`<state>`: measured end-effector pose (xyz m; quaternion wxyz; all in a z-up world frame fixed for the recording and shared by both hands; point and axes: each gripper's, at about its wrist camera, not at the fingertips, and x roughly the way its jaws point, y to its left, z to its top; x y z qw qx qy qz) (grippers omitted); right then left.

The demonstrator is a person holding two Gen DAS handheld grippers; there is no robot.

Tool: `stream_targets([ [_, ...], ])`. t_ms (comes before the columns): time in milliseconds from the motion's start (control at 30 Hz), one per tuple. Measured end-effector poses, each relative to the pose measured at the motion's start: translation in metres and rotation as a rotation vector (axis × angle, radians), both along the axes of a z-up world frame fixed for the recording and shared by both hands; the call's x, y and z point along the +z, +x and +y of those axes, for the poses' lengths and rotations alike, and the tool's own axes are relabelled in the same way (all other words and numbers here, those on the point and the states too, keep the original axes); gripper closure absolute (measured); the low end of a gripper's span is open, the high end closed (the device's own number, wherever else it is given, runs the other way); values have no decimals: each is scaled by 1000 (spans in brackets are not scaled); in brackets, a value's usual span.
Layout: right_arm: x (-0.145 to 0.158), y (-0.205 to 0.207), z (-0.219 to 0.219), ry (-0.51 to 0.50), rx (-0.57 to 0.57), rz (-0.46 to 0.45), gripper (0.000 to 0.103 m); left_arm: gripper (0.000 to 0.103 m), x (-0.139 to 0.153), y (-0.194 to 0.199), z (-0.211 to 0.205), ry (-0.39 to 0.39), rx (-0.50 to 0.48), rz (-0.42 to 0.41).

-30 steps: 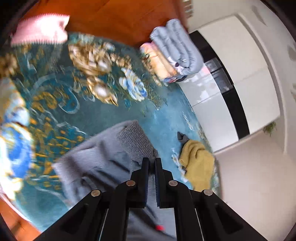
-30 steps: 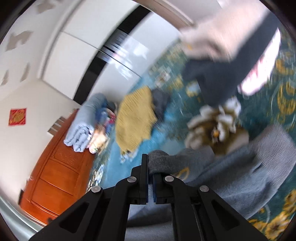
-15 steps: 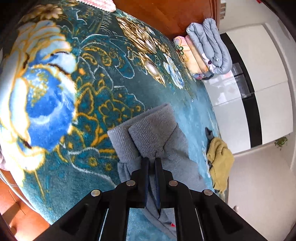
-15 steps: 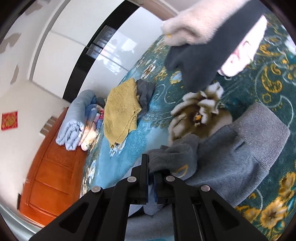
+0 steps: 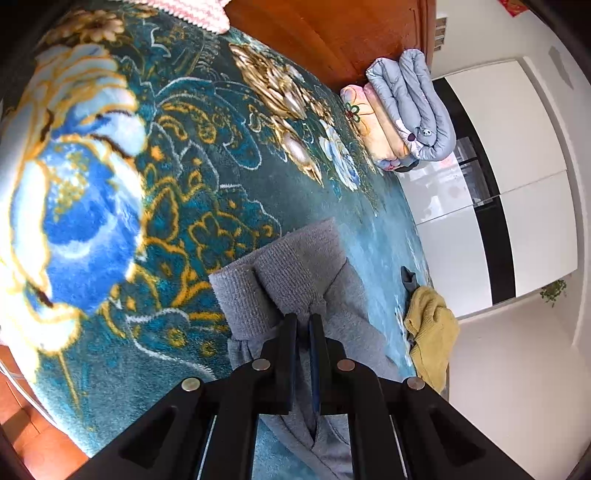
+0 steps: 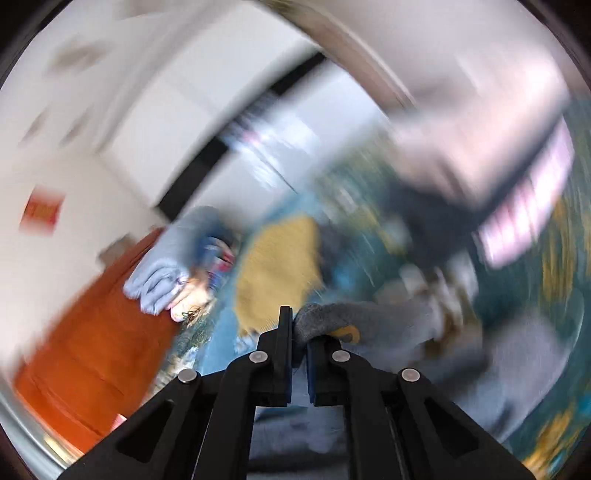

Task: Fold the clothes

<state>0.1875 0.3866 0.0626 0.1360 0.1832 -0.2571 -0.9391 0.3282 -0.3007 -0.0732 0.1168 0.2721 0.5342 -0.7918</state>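
Both tongs, left gripper (image 5: 303,325) and right gripper (image 6: 298,325), pinch the soft, floppy grey sweatpants (image 5: 295,280); gripping by the ribbed cuffs looks best.

One grey garment (image 5: 295,273), one yellow garment (image 5: 430,332), perhaps two folded quilts (image 5: 410,107).

A teal floral blanket (image 5: 229,192) is covering the bed, with rolled blue and peach quilts (image 5: 402,114) lying at two o'clock against an orange wooden headboard (image 5: 332,33), white wardrobe doors (image 5: 517,158) standing beyond.
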Motion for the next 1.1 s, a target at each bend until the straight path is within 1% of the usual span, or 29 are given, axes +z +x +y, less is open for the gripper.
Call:
stream_targets([
  [67,9,14,-11,127,9,9,97,96,0,2,-2,-9,-8,1],
  [100,4,14,-13,178,18,-43,97,96,-1,3,-3,-9,-10,0],
  [133,-10,10,-11,206,37,-139,97,96,-4,4,-4,-1,-12,3],
  [167,-30,5,-4,202,50,-241,97,96,-7,5,-5,9,-13,6],
  [200,-48,4,5,181,45,-312,97,96,-9,6,-5,14,-16,9],
  [233,-66,4,15,157,34,-375,94,96,-10,6,-6,18,-18,11],
  [333,-93,6,53,-73,9,-440,93,96,-8,6,-5,13,-21,5],
  [367,-99,6,62,-108,-3,-458,92,96,-7,6,-5,15,-22,4],
  [400,-104,5,69,-129,-15,-475,88,96,-7,6,-5,17,-22,3],
  [467,-120,2,80,-253,1,-493,83,96,-7,6,-5,21,-20,1],
  [500,-128,0,86,-319,11,-500,75,96,-7,7,-5,24,-18,0],
  [533,-136,-2,91,-386,22,-507,70,96,-8,7,-5,32,-15,0],
  [600,-152,-5,99,-518,21,-510,69,96,-8,8,-4,41,-10,-2],
  [633,-158,-5,101,-567,15,-519,69,96,-8,8,-4,40,-10,-6],
  [667,-161,-6,102,-589,15,-522,69,96,-7,8,-4,40,-12,-9],
  [700,-164,-6,103,-605,16,-523,69,96,-6,8,-4,39,-13,-12],
  [767,-161,-6,103,-602,20,-517,69,96,-6,7,-5,47,-11,-14],
  [867,-138,-2,99,-498,54,-441,69,96,-5,7,-4,44,-6,-18],
  [900,-128,0,96,-443,73,-414,69,96,-5,7,-4,43,-5,-18],
  [967,-117,4,93,-359,70,-402,69,96,-6,8,-5,50,-2,-15],
  [1000,-122,6,96,-378,67,-416,69,96,-7,9,-5,57,-1,-13],
  [1100,-143,10,111,-484,60,-475,69,96,-7,8,-6,62,0,-13],
])
